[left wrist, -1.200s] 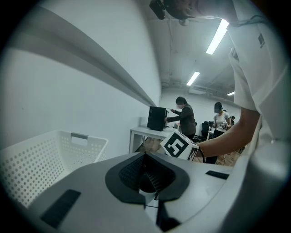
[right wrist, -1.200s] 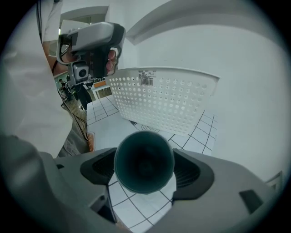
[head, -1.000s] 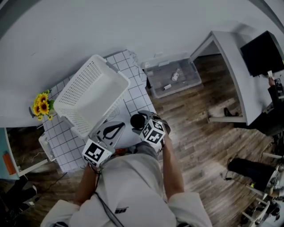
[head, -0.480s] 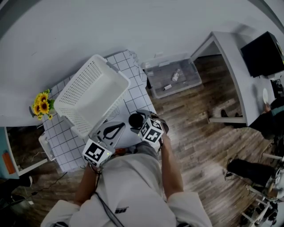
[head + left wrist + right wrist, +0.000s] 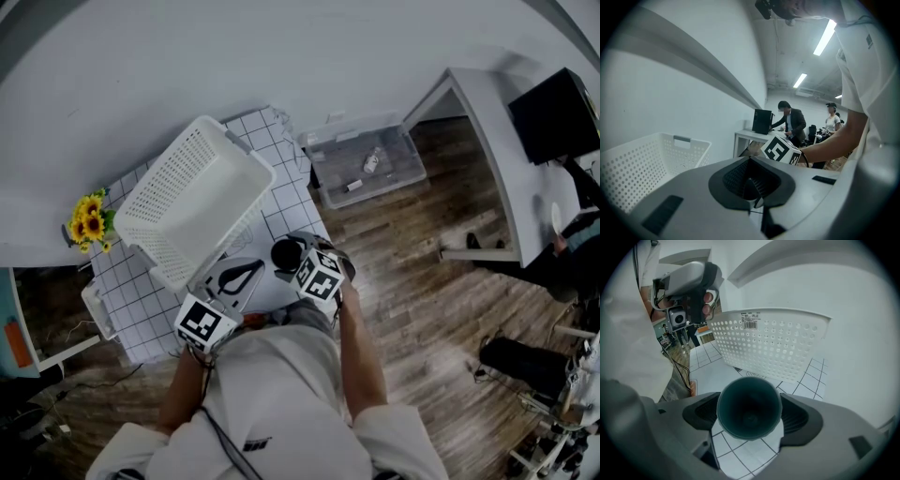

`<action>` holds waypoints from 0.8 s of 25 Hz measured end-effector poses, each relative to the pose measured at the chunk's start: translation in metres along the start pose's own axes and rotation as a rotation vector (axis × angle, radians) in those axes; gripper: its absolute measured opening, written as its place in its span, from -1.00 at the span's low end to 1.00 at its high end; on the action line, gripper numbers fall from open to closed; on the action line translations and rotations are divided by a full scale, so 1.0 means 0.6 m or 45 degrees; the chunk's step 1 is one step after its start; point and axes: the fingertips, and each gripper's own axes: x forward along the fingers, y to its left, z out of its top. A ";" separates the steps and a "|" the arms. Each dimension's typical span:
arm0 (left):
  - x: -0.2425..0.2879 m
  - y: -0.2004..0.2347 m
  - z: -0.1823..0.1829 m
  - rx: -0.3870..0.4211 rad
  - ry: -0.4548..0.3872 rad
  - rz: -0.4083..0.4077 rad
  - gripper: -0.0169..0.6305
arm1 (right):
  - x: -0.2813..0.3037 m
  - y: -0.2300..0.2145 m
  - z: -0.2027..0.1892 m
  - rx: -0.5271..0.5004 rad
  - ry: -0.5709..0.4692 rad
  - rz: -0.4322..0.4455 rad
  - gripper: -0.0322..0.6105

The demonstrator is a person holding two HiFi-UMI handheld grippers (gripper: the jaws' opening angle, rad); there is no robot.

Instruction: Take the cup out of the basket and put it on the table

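A dark teal cup (image 5: pixel 283 251) hangs sideways between the pads of my right gripper (image 5: pixel 291 257), which is shut on it. The cup's round face (image 5: pixel 749 411) points back at the right gripper's (image 5: pixel 749 414) camera and covers the gap between the jaws. It is over the grid-patterned table cloth (image 5: pixel 286 202), just outside the near right side of the white perforated basket (image 5: pixel 169 183); I cannot tell whether it touches the cloth. The basket's wall (image 5: pixel 773 345) rises right behind the cup. My left gripper (image 5: pixel 246 272) is beside the basket's near edge, its jaws (image 5: pixel 751 187) shut on nothing.
Sunflowers (image 5: pixel 86 223) stand at the table's far left by the wall. A clear plastic bin (image 5: pixel 366 164) sits on the wooden floor to the right. Farther right are a white desk (image 5: pixel 497 141) and a black monitor (image 5: pixel 553 112). People (image 5: pixel 790 124) stand in the background.
My right gripper and the cup have shifted slightly to the left, toward the basket's near corner. The left gripper and the basket have not moved.
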 end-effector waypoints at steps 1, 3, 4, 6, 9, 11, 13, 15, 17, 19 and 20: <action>0.000 0.000 0.000 -0.002 0.001 0.001 -0.92 | 0.001 0.000 0.001 -0.002 -0.007 0.001 0.28; 0.001 -0.001 -0.001 -0.004 0.004 0.001 -0.92 | 0.000 0.001 -0.001 0.001 0.004 0.002 0.28; 0.001 -0.001 -0.001 -0.004 0.004 0.001 -0.92 | -0.001 0.001 -0.003 0.002 0.011 0.002 0.28; 0.002 -0.001 -0.002 -0.005 0.004 0.001 -0.92 | 0.000 0.001 -0.004 0.000 0.015 0.000 0.28; 0.002 -0.001 -0.003 -0.001 0.007 0.000 -0.92 | 0.000 0.002 -0.004 -0.007 0.020 0.001 0.28; 0.002 -0.002 -0.003 0.001 0.008 0.000 -0.92 | 0.000 0.003 -0.003 -0.010 0.021 0.004 0.29; 0.001 -0.004 -0.003 0.000 0.008 0.000 -0.92 | 0.000 0.004 -0.003 -0.014 0.023 0.003 0.30; 0.001 -0.004 -0.002 -0.001 0.007 0.001 -0.92 | -0.001 0.003 -0.004 -0.022 0.033 -0.005 0.31; 0.001 -0.005 -0.002 0.000 0.008 0.000 -0.92 | -0.001 0.002 -0.006 -0.036 0.047 -0.011 0.33; 0.001 -0.005 -0.002 0.001 0.007 -0.001 -0.92 | -0.002 0.002 -0.007 -0.040 0.049 -0.016 0.34; 0.001 -0.005 -0.002 0.001 0.005 -0.002 -0.92 | -0.002 0.001 -0.006 -0.038 0.042 -0.019 0.35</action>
